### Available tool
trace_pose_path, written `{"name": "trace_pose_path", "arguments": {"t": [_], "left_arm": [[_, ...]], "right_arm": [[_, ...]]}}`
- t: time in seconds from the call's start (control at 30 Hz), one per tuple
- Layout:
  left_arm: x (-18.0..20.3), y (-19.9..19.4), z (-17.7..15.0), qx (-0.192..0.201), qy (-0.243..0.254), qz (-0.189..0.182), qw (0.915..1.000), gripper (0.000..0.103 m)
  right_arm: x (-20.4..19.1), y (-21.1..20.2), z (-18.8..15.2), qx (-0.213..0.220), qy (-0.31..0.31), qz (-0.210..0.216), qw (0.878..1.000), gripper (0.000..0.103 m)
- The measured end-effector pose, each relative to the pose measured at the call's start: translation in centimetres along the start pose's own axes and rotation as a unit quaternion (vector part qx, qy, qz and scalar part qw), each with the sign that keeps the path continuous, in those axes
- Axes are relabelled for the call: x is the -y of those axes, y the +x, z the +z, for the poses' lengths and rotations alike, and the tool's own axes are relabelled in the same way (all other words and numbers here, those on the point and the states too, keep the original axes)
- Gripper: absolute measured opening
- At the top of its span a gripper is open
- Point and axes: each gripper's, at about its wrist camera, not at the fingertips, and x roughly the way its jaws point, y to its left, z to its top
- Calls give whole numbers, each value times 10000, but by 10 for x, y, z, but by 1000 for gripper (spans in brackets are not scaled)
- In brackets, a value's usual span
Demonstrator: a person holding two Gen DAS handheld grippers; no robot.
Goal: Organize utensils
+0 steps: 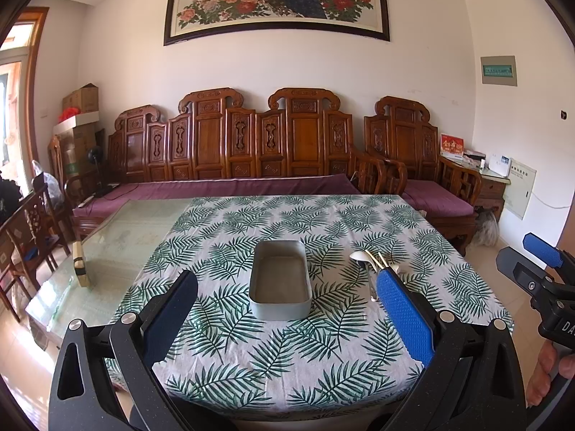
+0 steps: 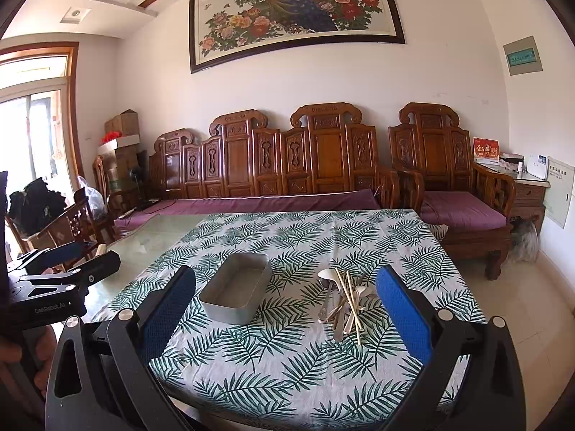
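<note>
A grey rectangular tin point(image 1: 280, 280) point(image 2: 235, 292) with nothing inside sits mid-table on a leaf-print cloth point(image 1: 287, 352) point(image 2: 287, 359). To its right lies a heap of utensils point(image 2: 343, 300) point(image 1: 373, 264): spoons, metal cutlery and wooden chopsticks crossed over each other. My left gripper point(image 1: 287, 301) hovers open over the near side of the table, the tin between its blue fingers point(image 1: 404, 316). My right gripper point(image 2: 285, 298) is open too, held back from the heap, nothing between its pads point(image 2: 404, 316). Each gripper shows at the edge of the other's view.
The cloth covers the right part of a glass table top point(image 1: 118, 244); a small block point(image 1: 81, 262) stands on the bare glass at left. A carved wooden sofa point(image 1: 251, 151) with purple cushions runs behind the table. Chairs point(image 1: 28, 237) stand at left.
</note>
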Motion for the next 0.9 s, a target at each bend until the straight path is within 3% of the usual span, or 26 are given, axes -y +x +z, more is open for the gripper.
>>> {"name": "trace_pose_path", "arguments": {"t": [0.9], "left_arm": [[2,1,-1,-1,-5,-21,10000,97]], "right_arm": [[0,3,-3,-8,10,2,10000,100]]}}
